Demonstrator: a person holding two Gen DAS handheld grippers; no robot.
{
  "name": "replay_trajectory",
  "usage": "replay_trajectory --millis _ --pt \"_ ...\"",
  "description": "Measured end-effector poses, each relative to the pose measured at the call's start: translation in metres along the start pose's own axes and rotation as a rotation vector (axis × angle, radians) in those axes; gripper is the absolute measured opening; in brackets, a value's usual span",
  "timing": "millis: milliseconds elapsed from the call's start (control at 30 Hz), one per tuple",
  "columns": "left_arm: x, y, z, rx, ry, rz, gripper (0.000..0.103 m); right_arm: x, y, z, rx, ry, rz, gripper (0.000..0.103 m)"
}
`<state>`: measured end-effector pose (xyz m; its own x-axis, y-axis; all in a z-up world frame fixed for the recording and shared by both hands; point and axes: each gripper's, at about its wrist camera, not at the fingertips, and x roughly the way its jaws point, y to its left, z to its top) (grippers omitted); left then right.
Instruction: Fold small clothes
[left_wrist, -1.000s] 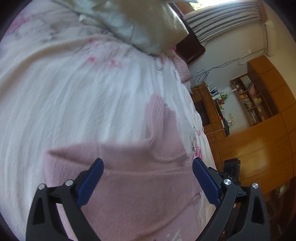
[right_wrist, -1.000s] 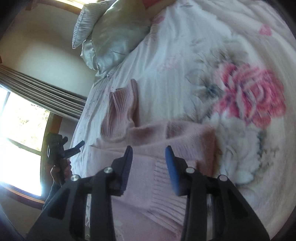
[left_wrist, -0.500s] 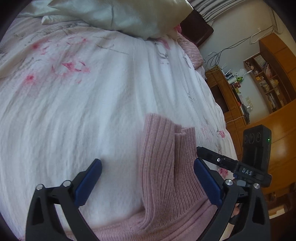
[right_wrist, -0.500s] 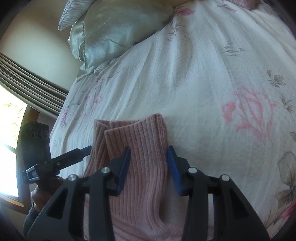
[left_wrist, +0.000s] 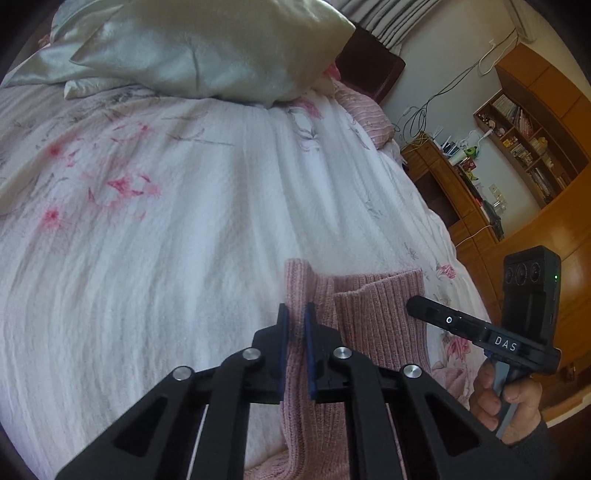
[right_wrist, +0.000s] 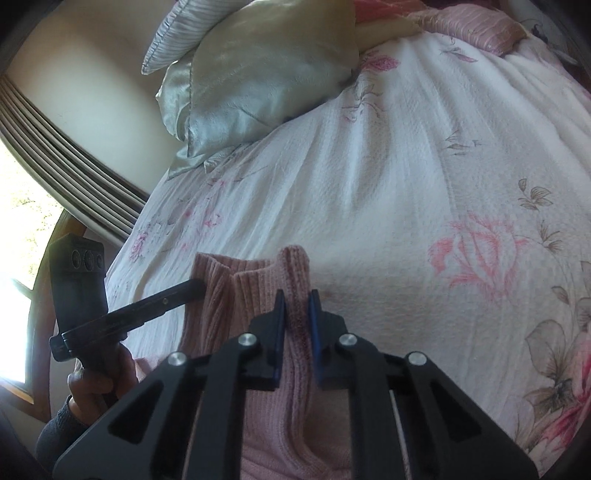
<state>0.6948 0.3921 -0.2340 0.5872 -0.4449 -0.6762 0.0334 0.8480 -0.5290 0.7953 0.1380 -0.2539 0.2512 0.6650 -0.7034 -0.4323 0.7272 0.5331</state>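
Both grippers pinching sweater (left_wrist: 373, 332) on bed (left_wrist: 184, 240).
Left gripper (left_wrist: 294, 325) and right gripper (right_wrist: 297, 310) each clamp a ribbed edge.

This is a bedroom in a home. A bed (left_wrist: 221, 221) fills most of both views, spread with a white quilted cover printed with pink flowers, and satin pillows (left_wrist: 207, 48) lie heaped at its head. Striped curtains (right_wrist: 66, 155) hang beside a sunlit window (right_wrist: 14, 229). Along the far wall stands wooden furniture — open shelves (left_wrist: 528, 136) crowded with books and small ornaments — with loose cables (left_wrist: 443, 96) trailing down the pale wall.
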Motion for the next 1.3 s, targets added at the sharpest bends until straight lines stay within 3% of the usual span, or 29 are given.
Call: replay_trajectory --millis 167,300,400,500,600,633,667,733,867,1000,1133,1200,1267,1300 --pt "-0.058 -0.02 -0.016 0.014 -0.08 -0.132 0.007 -0.053 0.032 -0.015 -0.066 -0.045 0.076 0.01" --pt "-0.106 -0.031 -0.052 0.031 -0.106 -0.226 0.007 -0.098 0.056 -0.054 -0.126 -0.06 0.128 0.01" --pt "-0.133 -0.036 -0.093 0.051 -0.095 -0.267 0.007 -0.123 0.068 -0.095 -0.165 -0.059 0.141 0.01" --pt "-0.144 -0.035 -0.14 0.068 -0.032 -0.268 0.008 -0.131 0.07 -0.139 -0.185 -0.019 0.123 0.011" --pt "-0.144 -0.016 -0.181 0.016 0.066 -0.264 0.027 -0.124 0.058 -0.185 -0.151 0.095 0.13 0.023" --pt "-0.144 -0.009 -0.192 -0.014 0.097 -0.265 0.047 -0.124 0.052 -0.198 -0.128 0.119 0.131 0.024" --pt "-0.145 -0.001 -0.2 -0.045 0.102 -0.256 0.061 -0.125 0.045 -0.209 -0.096 0.13 0.131 0.024" --pt "-0.144 0.01 -0.209 -0.129 0.12 -0.276 0.077 -0.132 0.03 -0.221 0.005 0.122 0.16 0.024" --pt "-0.132 0.013 -0.207 -0.248 0.126 -0.328 0.084 -0.128 0.012 -0.223 0.239 0.112 0.308 0.024" --pt "-0.105 -0.001 -0.21 -0.27 0.192 -0.263 0.086 -0.102 0.018 -0.218 0.289 0.143 0.263 0.024" --pt "-0.089 -0.011 -0.21 -0.274 0.22 -0.202 0.086 -0.082 0.02 -0.217 0.315 0.177 0.216 0.024" --pt "-0.087 -0.013 -0.209 -0.289 0.219 -0.198 0.076 -0.076 0.022 -0.218 0.319 0.19 0.213 0.025" --pt "-0.082 -0.015 -0.209 -0.28 0.247 -0.162 0.026 -0.071 0.025 -0.219 0.313 0.2 0.21 0.025" --pt "-0.079 -0.016 -0.211 -0.272 0.256 -0.15 0.019 -0.071 0.027 -0.22 0.307 0.21 0.211 0.025"
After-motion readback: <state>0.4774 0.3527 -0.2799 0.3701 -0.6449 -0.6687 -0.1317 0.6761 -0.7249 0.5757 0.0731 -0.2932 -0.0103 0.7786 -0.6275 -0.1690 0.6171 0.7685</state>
